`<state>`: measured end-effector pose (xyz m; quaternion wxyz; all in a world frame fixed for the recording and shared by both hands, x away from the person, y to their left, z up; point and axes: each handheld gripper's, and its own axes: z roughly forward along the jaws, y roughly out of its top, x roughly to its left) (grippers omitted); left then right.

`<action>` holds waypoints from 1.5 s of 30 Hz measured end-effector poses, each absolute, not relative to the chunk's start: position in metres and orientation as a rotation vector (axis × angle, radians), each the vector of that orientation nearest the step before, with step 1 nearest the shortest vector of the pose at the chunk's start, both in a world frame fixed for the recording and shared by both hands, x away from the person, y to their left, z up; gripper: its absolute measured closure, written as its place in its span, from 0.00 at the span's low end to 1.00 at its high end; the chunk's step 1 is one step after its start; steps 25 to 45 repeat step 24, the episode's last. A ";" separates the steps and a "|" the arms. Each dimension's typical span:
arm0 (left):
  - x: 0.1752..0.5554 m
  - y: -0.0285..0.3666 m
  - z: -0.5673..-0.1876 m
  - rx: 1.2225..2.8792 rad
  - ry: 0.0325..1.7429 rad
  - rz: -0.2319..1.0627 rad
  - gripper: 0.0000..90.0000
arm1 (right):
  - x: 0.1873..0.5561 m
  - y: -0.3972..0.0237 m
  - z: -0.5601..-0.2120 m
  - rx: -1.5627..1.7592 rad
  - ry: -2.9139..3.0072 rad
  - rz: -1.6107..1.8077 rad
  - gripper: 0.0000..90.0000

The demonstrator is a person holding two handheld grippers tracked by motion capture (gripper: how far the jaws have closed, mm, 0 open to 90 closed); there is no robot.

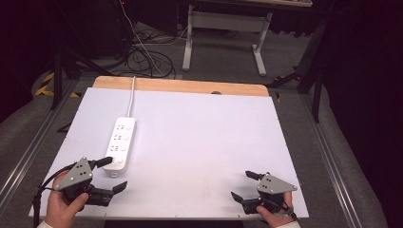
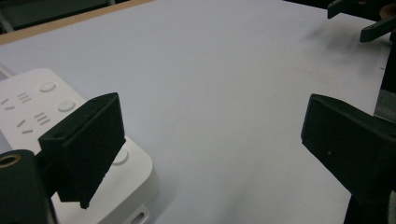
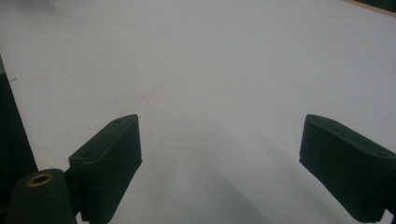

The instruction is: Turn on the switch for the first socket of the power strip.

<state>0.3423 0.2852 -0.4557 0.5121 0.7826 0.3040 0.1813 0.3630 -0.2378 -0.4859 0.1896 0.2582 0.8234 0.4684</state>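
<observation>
White tabletop (image 1: 199, 142) | power strip (image 1: 120, 143) by L gripper (image 1: 114, 175) | L+R gripper (image 1: 241, 185) jaws spread, empty

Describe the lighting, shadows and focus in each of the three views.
High view: table evenly lit, surroundings dark, power strip sharp. Left gripper view: near jaws of the left gripper soft, strip readable, right gripper dim at the top corner. Right gripper view: grainy, a faint shadow between the jaws.

Grey floor (image 1: 223, 57) (cables (image 1: 142, 57)), white desk-frame (image 1: 223, 33)
</observation>
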 end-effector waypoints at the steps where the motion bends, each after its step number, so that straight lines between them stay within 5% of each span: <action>1: 0.342 0.287 -0.458 1.874 0.736 0.428 0.07 | 0.363 -0.238 -0.486 0.726 2.315 1.317 0.15; 16: 0.336 0.295 -0.486 1.903 0.741 0.450 0.09 | 0.363 -0.238 -0.485 0.721 2.316 1.324 0.15; 45: 0.336 0.293 -0.482 1.872 0.809 0.445 0.10 | 0.363 -0.237 -0.486 0.732 2.308 1.345 0.15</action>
